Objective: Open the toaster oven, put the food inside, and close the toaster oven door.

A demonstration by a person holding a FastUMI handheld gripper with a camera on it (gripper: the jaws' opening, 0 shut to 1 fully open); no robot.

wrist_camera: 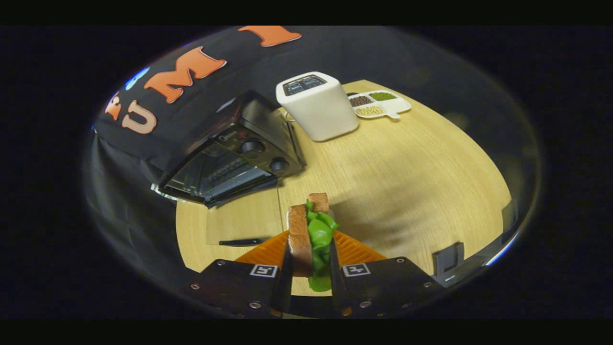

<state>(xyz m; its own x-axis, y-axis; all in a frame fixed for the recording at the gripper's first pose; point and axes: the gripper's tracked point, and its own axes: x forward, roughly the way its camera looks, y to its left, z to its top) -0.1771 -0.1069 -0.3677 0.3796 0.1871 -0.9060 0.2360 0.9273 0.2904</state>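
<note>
A sandwich point(300, 232) of brown bread and green lettuce stands on edge between my fingers, above the wooden table point(407, 182). My gripper point(310, 251) is shut on it, one finger pressing each side. Beyond the fingers to the left sits the black toaster oven point(230, 153), tilted in the view, with two knobs on its right panel. Its glass door point(242, 218) lies folded down flat over the table, the dark handle point(244, 242) nearest to me. A wire rack shows inside the open cavity.
A white pop-up toaster point(318, 105) stands behind and right of the oven. Past it lies a white divided tray point(400, 106) with beans and grains. A small dark bracket point(448, 258) sits at the table's near right edge.
</note>
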